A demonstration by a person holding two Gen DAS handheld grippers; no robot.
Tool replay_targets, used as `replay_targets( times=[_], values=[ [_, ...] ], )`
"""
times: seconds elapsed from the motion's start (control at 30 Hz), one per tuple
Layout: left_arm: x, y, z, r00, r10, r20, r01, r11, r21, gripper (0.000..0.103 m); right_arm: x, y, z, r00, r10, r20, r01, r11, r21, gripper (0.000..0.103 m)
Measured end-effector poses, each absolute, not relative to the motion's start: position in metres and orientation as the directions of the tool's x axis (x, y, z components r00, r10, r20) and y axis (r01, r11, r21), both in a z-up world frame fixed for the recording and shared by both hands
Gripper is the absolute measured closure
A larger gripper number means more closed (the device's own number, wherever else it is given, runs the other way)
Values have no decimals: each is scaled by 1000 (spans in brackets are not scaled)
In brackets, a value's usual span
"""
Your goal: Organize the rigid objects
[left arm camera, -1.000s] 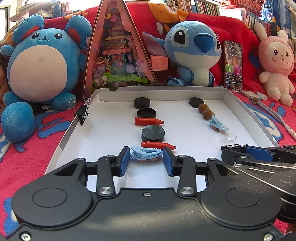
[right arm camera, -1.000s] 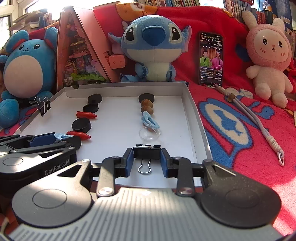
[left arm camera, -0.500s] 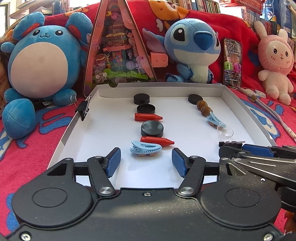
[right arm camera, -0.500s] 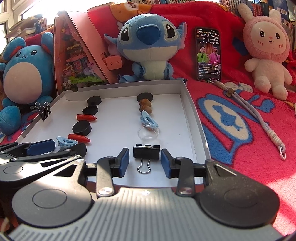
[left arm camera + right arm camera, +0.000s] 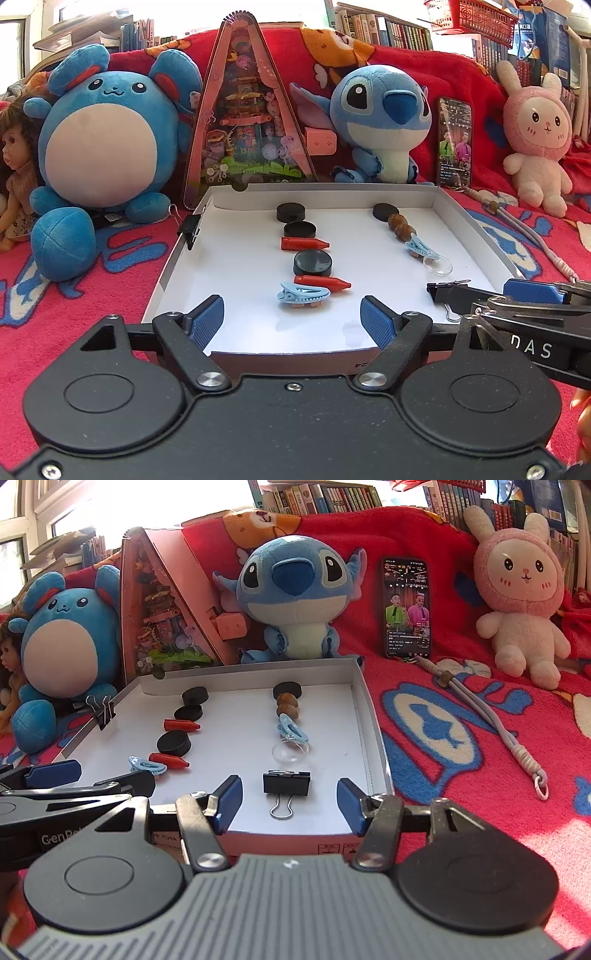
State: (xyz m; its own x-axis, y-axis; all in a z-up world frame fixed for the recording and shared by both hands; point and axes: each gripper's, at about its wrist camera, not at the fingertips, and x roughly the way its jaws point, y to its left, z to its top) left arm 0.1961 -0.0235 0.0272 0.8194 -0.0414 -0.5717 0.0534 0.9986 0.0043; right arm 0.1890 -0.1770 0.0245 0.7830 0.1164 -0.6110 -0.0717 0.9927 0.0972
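**While both grippers let go, two neat rows fill the box**

As the jaws of the left gripper (image 5: 291, 319) open, the blue hair clip (image 5: 303, 294) lies flat on the box floor between the pads, and nothing touches it. The right gripper (image 5: 287, 800) is opening too. The black paper clip (image 5: 286, 783) sits between its pads, free, with its wire loop pointing toward the camera.

Both things look put down at the near end of their rows inside the white box (image 5: 480, 236). The left row runs back from the hair clip: a red crayon (image 5: 322, 283), a black puck (image 5: 313, 262), a second red crayon (image 5: 304, 243) and two more pucks. The right row runs back from the paper clip: a clear round lens (image 5: 290, 753), another blue clip (image 5: 291, 730), two brown nuts (image 5: 287, 706) and one puck at the far end.

So most of the sorting looks done. One more black clip (image 5: 101, 710) is pinched on the box's left wall, and I cannot tell if it belongs in a row.

The pucks are smooth, flat and round. The crayons are glossy with pointed tips. The hair clip has little teeth along its edge. The nuts look bumpy and dull. The box is thin white card, and it rests on a fuzzy red blanket (image 5: 461, 775).
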Motion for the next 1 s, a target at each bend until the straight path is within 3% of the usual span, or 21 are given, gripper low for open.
replay_targets(
  times=[1.0],
  values=[
    [146,-10,26,825,-69,-560,89,996,8,19,141,-174,34,831,102,-547,-112,994,15,19]
  ],
)
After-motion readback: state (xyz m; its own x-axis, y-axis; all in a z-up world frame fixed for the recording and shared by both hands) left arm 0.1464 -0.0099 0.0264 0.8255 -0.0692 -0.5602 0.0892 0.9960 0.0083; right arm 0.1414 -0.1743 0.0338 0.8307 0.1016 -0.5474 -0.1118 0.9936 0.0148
